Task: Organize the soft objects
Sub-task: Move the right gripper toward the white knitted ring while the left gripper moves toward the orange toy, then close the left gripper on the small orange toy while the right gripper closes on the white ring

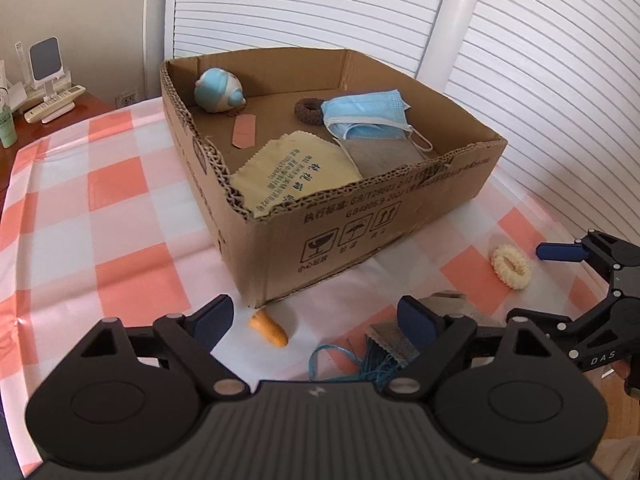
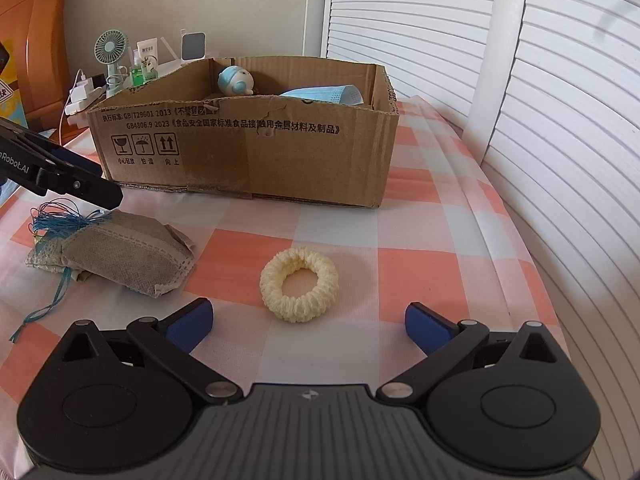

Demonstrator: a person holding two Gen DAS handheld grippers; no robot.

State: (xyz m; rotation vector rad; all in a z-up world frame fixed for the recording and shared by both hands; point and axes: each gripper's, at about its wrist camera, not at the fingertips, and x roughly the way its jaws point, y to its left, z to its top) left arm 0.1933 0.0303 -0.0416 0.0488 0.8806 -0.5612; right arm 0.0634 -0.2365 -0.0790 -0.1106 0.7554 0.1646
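An open cardboard box [image 1: 360, 232] holds a blue-and-white plush toy [image 1: 219, 91], a brown scrunchie [image 1: 308, 111], blue face masks [image 1: 366, 114], a yellow cloth [image 1: 294, 172] and a grey cloth [image 1: 384, 154]. My left gripper [image 1: 316, 320] hangs open in front of the box's near corner. A small orange soft piece [image 1: 269, 327] lies on the tablecloth between its jaws, untouched. Grey pouches [image 2: 128, 256] and blue thread [image 2: 60, 220] lie beside it. My right gripper [image 2: 308, 320] is open, just short of a cream scrunchie [image 2: 299, 290].
The checked tablecloth [image 2: 420, 184] ends at white louvred doors [image 2: 540, 120] on the right. A side table at the back left carries a small fan [image 2: 110, 46], bottles and remote controls [image 1: 52, 100]. A pink plaster [image 1: 244, 132] lies in the box.
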